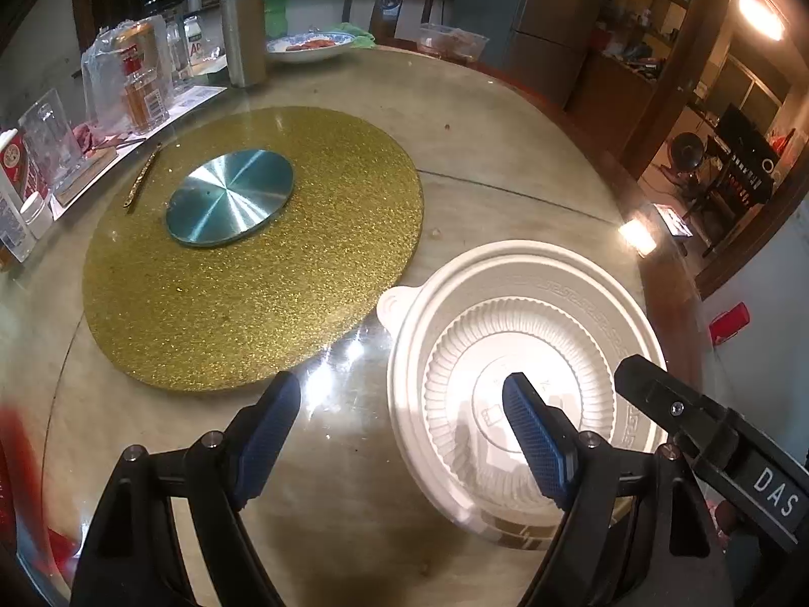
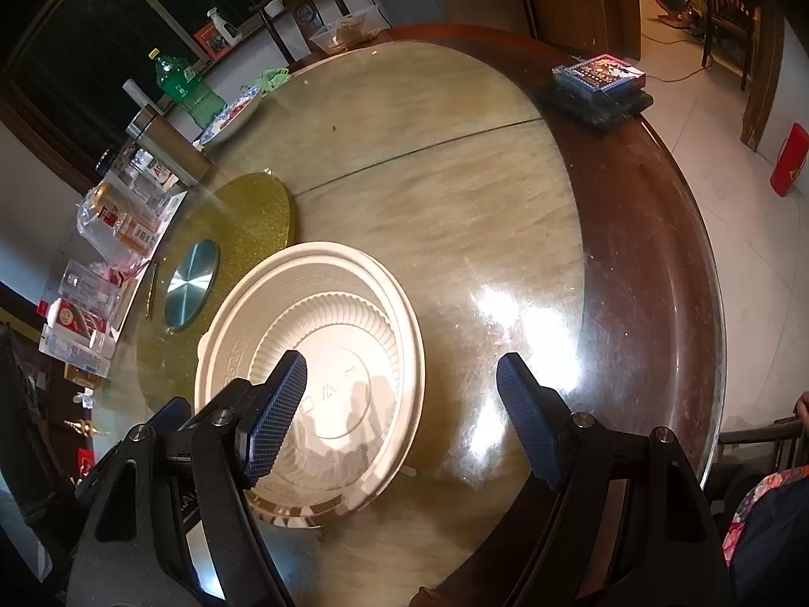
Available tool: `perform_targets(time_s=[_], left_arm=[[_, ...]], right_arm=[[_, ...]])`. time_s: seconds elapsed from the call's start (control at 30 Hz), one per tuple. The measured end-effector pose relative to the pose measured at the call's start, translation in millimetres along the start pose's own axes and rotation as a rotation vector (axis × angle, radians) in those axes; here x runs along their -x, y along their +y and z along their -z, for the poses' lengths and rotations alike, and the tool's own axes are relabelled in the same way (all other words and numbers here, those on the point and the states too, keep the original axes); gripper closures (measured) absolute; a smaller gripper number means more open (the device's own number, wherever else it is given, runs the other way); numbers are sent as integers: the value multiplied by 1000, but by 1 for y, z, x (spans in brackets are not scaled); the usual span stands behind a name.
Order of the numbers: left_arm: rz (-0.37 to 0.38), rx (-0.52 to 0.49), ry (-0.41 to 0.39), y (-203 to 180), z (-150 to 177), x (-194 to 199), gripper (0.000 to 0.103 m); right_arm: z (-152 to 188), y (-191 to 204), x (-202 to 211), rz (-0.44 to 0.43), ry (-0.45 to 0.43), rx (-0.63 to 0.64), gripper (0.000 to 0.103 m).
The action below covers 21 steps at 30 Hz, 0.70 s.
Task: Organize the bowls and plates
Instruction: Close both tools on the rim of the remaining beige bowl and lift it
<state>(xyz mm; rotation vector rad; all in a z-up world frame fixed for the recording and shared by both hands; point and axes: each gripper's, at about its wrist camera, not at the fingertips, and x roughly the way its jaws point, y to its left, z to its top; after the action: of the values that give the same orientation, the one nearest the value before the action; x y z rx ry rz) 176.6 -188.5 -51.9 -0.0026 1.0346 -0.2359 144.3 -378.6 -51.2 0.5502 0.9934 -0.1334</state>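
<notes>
Left wrist view gives us the big round worktop point(image 1: 505, 116) under its glass sheet, and on it the gold glitter disc point(image 1: 253, 253) with a small metal disc point(image 1: 230, 197) at its centre. Just beside the gold disc we see the white plastic lid point(image 1: 526, 379), ribbed, lying over a bowl. Our left tongs point(image 1: 402, 435) hang wide, one blue pad above the lid, nothing gripped. Our right tongs point(image 2: 402, 415) are wide too, one pad over the lid, holding nothing.
</notes>
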Motion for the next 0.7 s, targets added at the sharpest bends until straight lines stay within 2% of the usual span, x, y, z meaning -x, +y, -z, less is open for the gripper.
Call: perform_targets(time_s=[0.23,0.3,0.4,0.5,0.57,0.7], left_arm=[[-14,-14,-4,-3,0,-5,21],[-19,-15,-1,-4,0,-8,21],[-20,-17,-4,-3,0,-9,22],[-25,-33,0,-5,1,-11,25],[-25,-34,7,-4,1,-13,34],[-39,-40,15,-5,2,-16,49]], right_arm=[[0,0,-1,4,-1,4,24],[0,1,-2,14,-1,13,27],[0,2,-6,24,12,19,38],[0,2,-9,27,19,21,55],[1,2,-11,32,24,23,69],[4,2,-13,28,33,28,81]])
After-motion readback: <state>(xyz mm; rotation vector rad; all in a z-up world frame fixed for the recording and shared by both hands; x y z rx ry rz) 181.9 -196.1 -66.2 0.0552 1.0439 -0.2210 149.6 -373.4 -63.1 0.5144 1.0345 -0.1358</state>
